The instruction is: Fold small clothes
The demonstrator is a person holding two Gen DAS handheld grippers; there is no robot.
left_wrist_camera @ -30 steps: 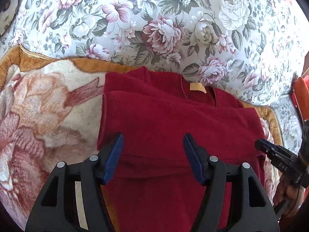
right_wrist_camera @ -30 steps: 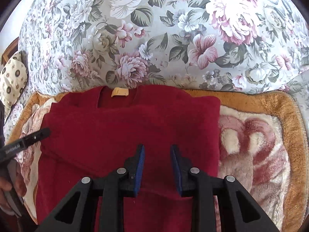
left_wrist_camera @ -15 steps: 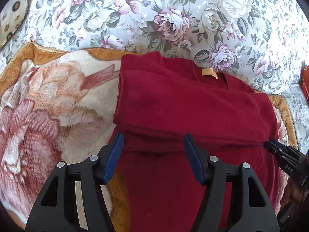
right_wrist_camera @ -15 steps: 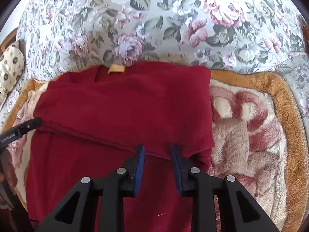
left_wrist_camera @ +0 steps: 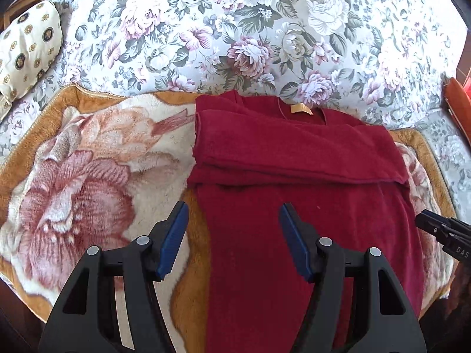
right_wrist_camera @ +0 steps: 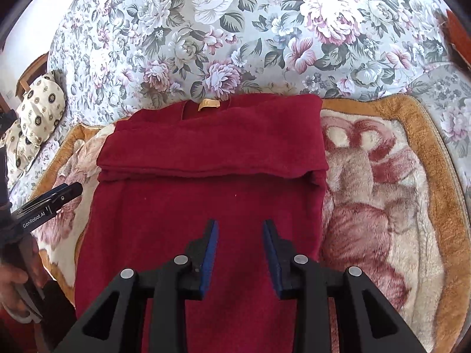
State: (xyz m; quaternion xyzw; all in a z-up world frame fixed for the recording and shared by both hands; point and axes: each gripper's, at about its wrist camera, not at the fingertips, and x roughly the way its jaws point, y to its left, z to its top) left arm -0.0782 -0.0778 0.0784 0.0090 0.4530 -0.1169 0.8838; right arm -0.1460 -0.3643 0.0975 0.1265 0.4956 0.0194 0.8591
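Note:
A dark red garment [left_wrist_camera: 294, 182] lies flat on a plush blanket, collar and tan label [left_wrist_camera: 300, 108] at the far end. Its sleeves are folded across the chest, forming a band [left_wrist_camera: 294, 150]. It also shows in the right wrist view [right_wrist_camera: 212, 176]. My left gripper [left_wrist_camera: 232, 229] is open and empty, above the garment's lower left edge. My right gripper [right_wrist_camera: 240, 241] is open and empty, above the garment's lower middle. The other gripper's tip shows at each view's edge [left_wrist_camera: 441, 232] [right_wrist_camera: 50, 200].
The plush rose-pattern blanket [left_wrist_camera: 88, 194] with an orange border lies on a floral bedspread [left_wrist_camera: 235, 29]. A cream patterned pillow [left_wrist_camera: 26, 47] sits far left. An orange object [left_wrist_camera: 456, 103] is at the far right edge.
Both grippers have drawn back toward the garment's hem, so more of the garment and blanket shows. The right gripper's jaws have opened wider. The garment has not moved.

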